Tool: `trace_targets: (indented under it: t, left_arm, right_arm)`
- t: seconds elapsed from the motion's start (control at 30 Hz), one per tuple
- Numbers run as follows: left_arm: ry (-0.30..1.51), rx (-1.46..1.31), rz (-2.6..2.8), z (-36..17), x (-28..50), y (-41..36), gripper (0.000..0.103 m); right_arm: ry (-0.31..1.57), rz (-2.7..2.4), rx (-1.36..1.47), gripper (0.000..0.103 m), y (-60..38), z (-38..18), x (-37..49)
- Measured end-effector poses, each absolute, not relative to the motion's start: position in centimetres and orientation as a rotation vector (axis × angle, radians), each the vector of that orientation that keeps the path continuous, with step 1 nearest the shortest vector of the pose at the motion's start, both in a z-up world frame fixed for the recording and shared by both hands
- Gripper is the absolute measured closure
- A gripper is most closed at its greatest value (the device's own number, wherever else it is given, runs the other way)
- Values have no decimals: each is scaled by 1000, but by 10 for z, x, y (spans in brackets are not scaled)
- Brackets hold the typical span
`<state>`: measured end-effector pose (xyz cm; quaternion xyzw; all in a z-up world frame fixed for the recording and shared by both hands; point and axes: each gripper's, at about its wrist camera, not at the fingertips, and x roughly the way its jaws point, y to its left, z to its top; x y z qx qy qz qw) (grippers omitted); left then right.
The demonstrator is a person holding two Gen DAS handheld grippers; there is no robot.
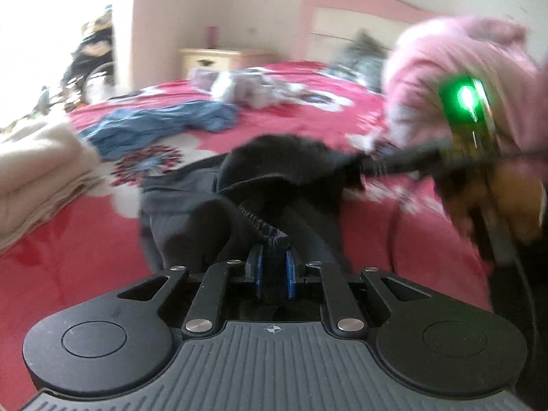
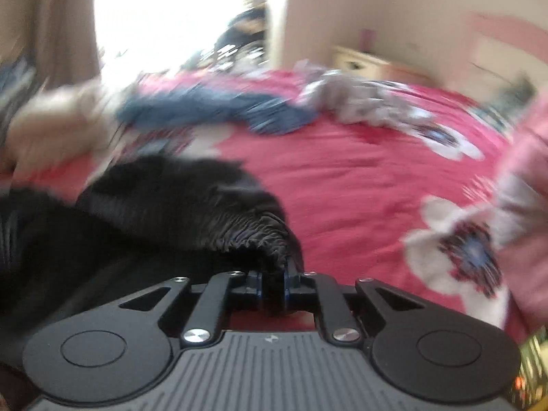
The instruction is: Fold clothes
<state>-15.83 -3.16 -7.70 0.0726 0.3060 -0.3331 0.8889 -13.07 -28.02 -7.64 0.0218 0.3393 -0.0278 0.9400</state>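
The left tongs (image 1: 273,259) are pinched tight on the gathered elastic edge of a black garment (image 1: 274,174), and the right tongs (image 2: 273,275) are likewise clamped on its ruched hem. The garment hangs bunched between them above the red floral bedspread (image 2: 359,185). Farther back lie a blue garment (image 1: 164,125), a grey one (image 1: 246,87) and folded cream fabric (image 1: 37,174).

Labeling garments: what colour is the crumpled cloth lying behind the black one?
Blue crumpled cloth, clearest in the left wrist view, on the red floral bedspread.
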Motion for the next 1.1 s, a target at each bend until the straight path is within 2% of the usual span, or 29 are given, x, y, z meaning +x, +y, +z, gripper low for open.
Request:
trace_targets:
  t: [0.13,0.2,0.27,0.43,0.57,0.7,0.77,0.8,0.93,0.97,1.0,1.1]
  left_arm:
    - [632,237,-738,-80,-171,-36,84]
    - [627,270,-749,-80,-175,-35,72]
    - [620,295,-753,-79,-178,-35,68]
    - [612,321,-798,-80,-183,-45,61]
    - [541,364,-842,-82,-193,-62,50]
    - [487,406,-860,-90,-195,-78,48]
    - [498,387,-849,-95,-188,-79,50]
    - [510,367,-846,-97,-184,-79,58]
    - [527,282,-816,-95,-174,-68,76]
    - [524,270,-804,-93,-174,-64,85]
    - [523,260,-797,-90,-175,-60,89]
    - [524,235,-812,-80,-183,-48,93]
  right_arm:
    - [631,-133,209,92,-317,-54,-159]
    - [599,-157,242,92,-328,-42,-175]
    - [582,-182,243,92,-333,-32,-190]
    - [577,-223,246,92,-341,-16,-221]
    - [598,-232,247,92,-345,-12,-237]
    - [597,-239,253,92,-345,-11,-244]
    - [595,-235,253,92,-343,-10,-244]
    - [595,-232,251,92,-342,-10,-243]
    - [597,-227,232,92,-337,-9,-240]
    - [598,-228,230,92,-336,-10,-239]
    - [601,-229,227,92,-335,-10,-239]
    - [612,-237,222,92,-334,-12,-240]
